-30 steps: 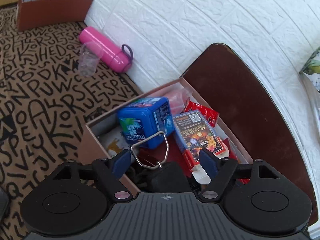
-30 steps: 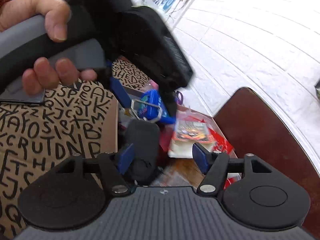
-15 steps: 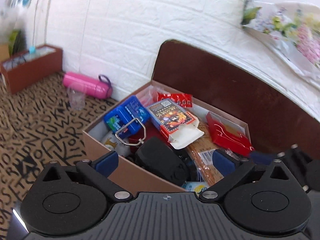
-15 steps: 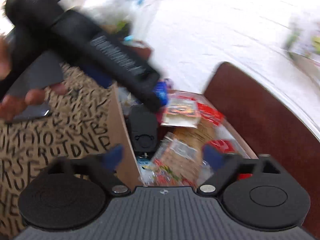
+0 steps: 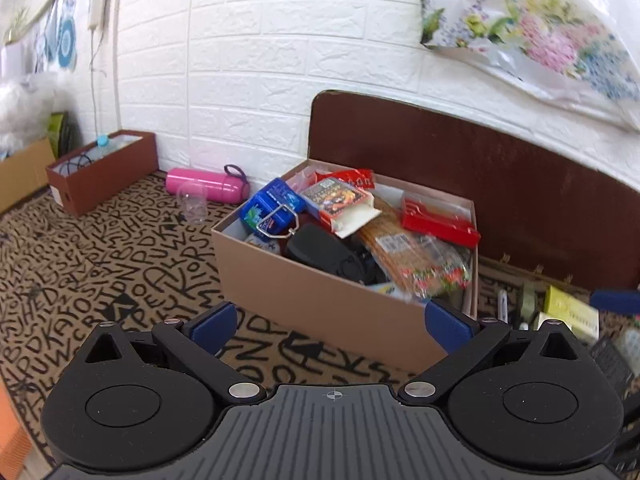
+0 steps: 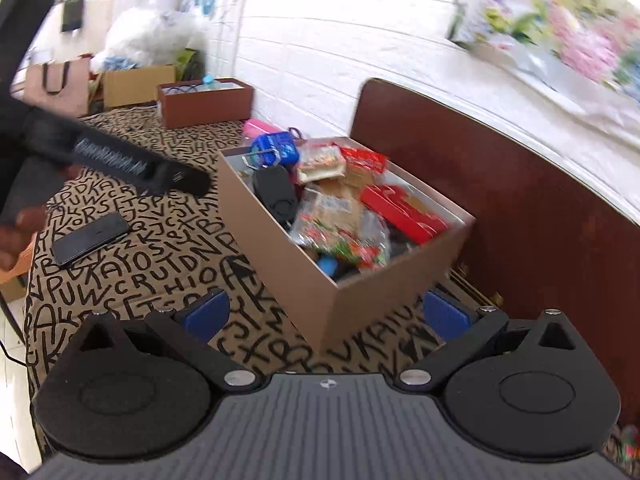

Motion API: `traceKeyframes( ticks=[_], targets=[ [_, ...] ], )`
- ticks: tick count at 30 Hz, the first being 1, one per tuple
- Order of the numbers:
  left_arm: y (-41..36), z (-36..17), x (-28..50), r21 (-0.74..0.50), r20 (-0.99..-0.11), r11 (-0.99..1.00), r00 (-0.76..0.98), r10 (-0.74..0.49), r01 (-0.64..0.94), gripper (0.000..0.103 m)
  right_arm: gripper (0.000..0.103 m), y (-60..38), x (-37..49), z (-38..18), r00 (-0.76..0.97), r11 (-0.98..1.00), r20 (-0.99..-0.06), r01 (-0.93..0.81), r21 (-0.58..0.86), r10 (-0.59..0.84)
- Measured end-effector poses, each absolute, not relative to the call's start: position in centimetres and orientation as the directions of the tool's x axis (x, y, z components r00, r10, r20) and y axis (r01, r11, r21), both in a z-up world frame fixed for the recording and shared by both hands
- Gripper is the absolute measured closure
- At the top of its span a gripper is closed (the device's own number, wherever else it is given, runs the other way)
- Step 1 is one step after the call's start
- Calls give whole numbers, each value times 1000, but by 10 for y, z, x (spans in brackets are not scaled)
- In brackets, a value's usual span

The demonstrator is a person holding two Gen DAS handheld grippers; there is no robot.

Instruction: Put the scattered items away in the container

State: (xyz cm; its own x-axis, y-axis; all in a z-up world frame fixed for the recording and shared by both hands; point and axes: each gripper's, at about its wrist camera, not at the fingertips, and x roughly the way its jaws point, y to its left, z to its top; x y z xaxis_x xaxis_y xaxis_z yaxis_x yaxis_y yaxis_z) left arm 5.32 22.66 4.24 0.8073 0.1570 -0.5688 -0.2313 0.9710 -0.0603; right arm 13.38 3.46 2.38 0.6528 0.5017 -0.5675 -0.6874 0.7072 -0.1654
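left gripper [image 5: 330,322] apart, empty | right gripper [image 6: 326,312] apart, empty | box [image 5: 320,288] ahead, heaped full | stray items [image 5: 568,312] right of box | risk: snack bag [image 5: 416,256] sliding off heap if more added

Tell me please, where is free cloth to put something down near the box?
Free: lettered cloth between the phone and the box, and before the box's near corner. Crowded: the box inside, and the strip right of it with small packets.
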Motion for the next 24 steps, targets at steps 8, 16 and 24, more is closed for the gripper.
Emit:
traceKeyframes(
  ticks=[8,16,24],
  targets=[
    [200,39,28,-46,-595,985,797,107,-167,0,1,16,121,29,660,781,-583,-621,-68,475],
    [195,36,28,-42,-608,985,787,109,-169,0,1,17,122,25,639,795,-610,-605,-24,468],
    [195,34,31,-38,-616,988,782,94,-148,0,1,17,125,21,626,801,-630,-599,-13,458]
  ],
)
